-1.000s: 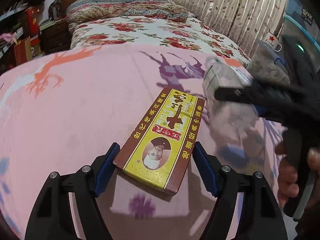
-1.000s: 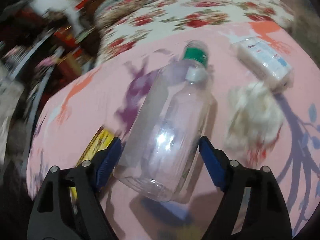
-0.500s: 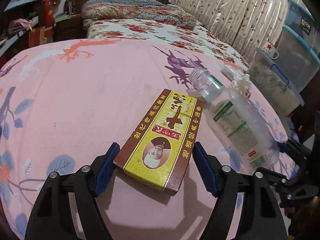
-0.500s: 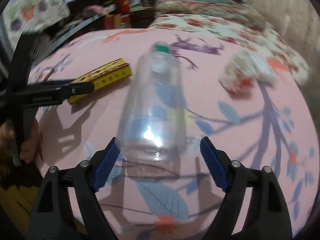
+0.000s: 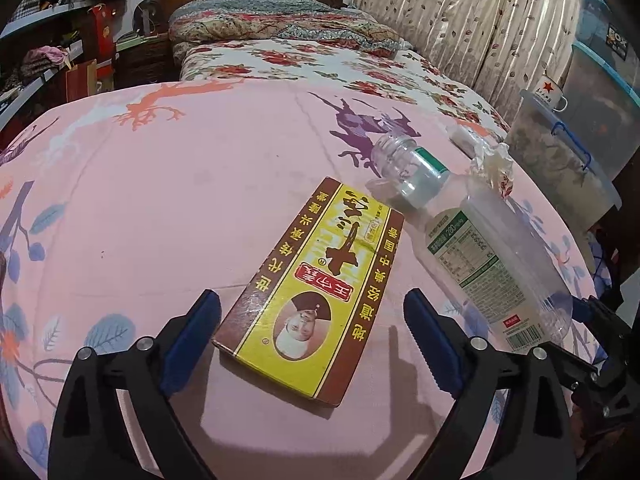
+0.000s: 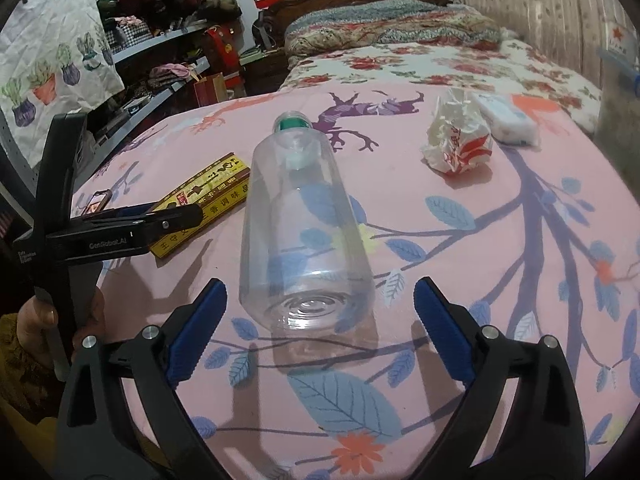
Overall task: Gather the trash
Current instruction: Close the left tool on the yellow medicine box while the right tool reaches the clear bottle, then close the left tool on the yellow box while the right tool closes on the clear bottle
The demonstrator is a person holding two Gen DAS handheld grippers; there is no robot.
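A yellow and brown flat carton (image 5: 316,292) lies on the pink bed sheet (image 5: 160,208), its near end between the open fingers of my left gripper (image 5: 312,340). A clear empty plastic bottle (image 6: 304,236) lies on its side, neck pointing away, its base between the open fingers of my right gripper (image 6: 318,330). In the left wrist view the bottle (image 5: 472,240) lies right of the carton. The carton (image 6: 204,196) and my left gripper (image 6: 120,232) show left of the bottle in the right wrist view. A crumpled white and red wrapper (image 6: 456,140) lies further back.
A white tissue pack (image 6: 506,118) lies behind the wrapper. A floral quilt and pillows (image 5: 304,60) cover the far bed. Plastic storage bins (image 5: 568,152) stand at the right edge. Cluttered shelves (image 6: 152,56) stand at the left.
Both cameras have steadied and drawn back slightly. The bottle now lies flat on the sheet with my right gripper's fingers either side of its base. The carton has not moved.
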